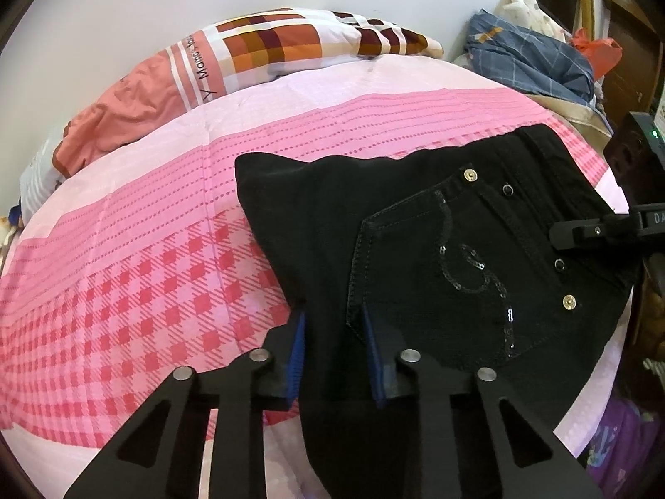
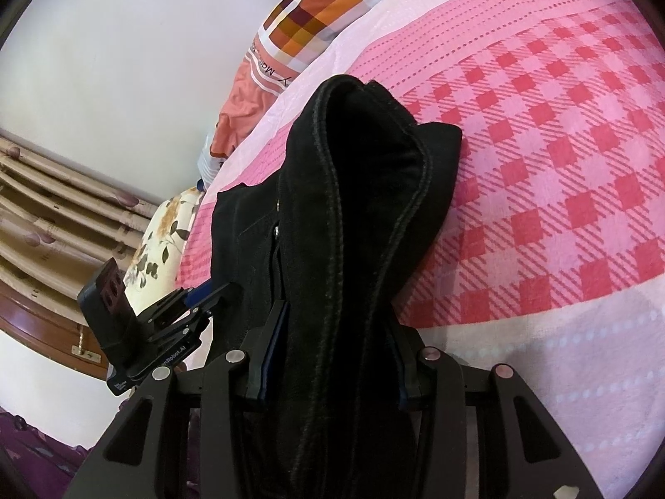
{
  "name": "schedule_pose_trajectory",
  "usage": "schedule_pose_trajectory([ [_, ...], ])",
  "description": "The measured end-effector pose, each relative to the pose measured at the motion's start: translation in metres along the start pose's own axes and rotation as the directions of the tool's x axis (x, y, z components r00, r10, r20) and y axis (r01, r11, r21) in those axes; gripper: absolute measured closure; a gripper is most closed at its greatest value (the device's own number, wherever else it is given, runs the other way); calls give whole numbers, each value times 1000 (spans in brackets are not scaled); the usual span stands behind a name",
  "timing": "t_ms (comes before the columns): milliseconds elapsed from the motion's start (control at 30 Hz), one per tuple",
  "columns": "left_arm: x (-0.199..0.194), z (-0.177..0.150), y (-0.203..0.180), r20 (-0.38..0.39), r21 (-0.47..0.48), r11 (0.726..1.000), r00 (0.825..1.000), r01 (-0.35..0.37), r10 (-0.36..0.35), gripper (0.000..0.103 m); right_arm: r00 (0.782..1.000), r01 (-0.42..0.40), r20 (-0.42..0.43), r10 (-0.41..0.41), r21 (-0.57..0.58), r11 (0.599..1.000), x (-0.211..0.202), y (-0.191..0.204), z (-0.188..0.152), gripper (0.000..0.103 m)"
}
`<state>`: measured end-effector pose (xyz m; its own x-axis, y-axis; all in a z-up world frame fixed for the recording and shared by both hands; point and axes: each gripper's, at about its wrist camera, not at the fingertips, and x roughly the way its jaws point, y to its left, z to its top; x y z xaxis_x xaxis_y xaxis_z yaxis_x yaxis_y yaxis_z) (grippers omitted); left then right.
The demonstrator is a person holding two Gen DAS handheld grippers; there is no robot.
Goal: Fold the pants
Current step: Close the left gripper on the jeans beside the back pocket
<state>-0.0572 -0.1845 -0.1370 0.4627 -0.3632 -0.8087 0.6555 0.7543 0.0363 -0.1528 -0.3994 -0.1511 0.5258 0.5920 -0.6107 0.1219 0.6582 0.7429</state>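
Note:
Black pants [image 1: 436, 241] lie folded on a pink checked bed sheet [image 1: 145, 258], back pocket with sequins facing up. My left gripper [image 1: 334, 332] is shut on the near edge of the pants, its blue pads pressing the cloth. My right gripper [image 2: 332, 332] is shut on a thick bunch of the pants [image 2: 365, 191] at the waistband end, which rises in a fold in front of it. The right gripper also shows in the left wrist view [image 1: 582, 235] at the waistband. The left gripper shows in the right wrist view [image 2: 199, 295] at the pants' left edge.
A patchwork pillow [image 1: 266, 50] lies at the far side of the bed by the white wall. A pile of blue and other clothes [image 1: 528, 54] sits at the far right. A floral pillow [image 2: 162, 245] and beige curtains [image 2: 54, 216] are beyond the bed's left end.

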Motion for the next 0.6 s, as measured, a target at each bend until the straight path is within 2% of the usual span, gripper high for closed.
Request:
schedule_pose_trajectory([
  [133,-3,1,1,-8,14,1000,1000,0,0,87,1000,-5,-2,5,8,1000,-1,-1,-2,63],
  [200,-4,1,5,-7,-8,1000,1000,8,-8,89,1000,-5,-3,5,9,1000,-1,-1,-2,63],
  [367,-5,1,14,-7,-68,996,999,51,-52,90,1000,-8,2,8,-4,1000,-2,0,1,66],
  [600,-14,-1,30,8,-165,978,992,127,-128,91,996,-94,15,94,31,995,-9,12,4,71],
])
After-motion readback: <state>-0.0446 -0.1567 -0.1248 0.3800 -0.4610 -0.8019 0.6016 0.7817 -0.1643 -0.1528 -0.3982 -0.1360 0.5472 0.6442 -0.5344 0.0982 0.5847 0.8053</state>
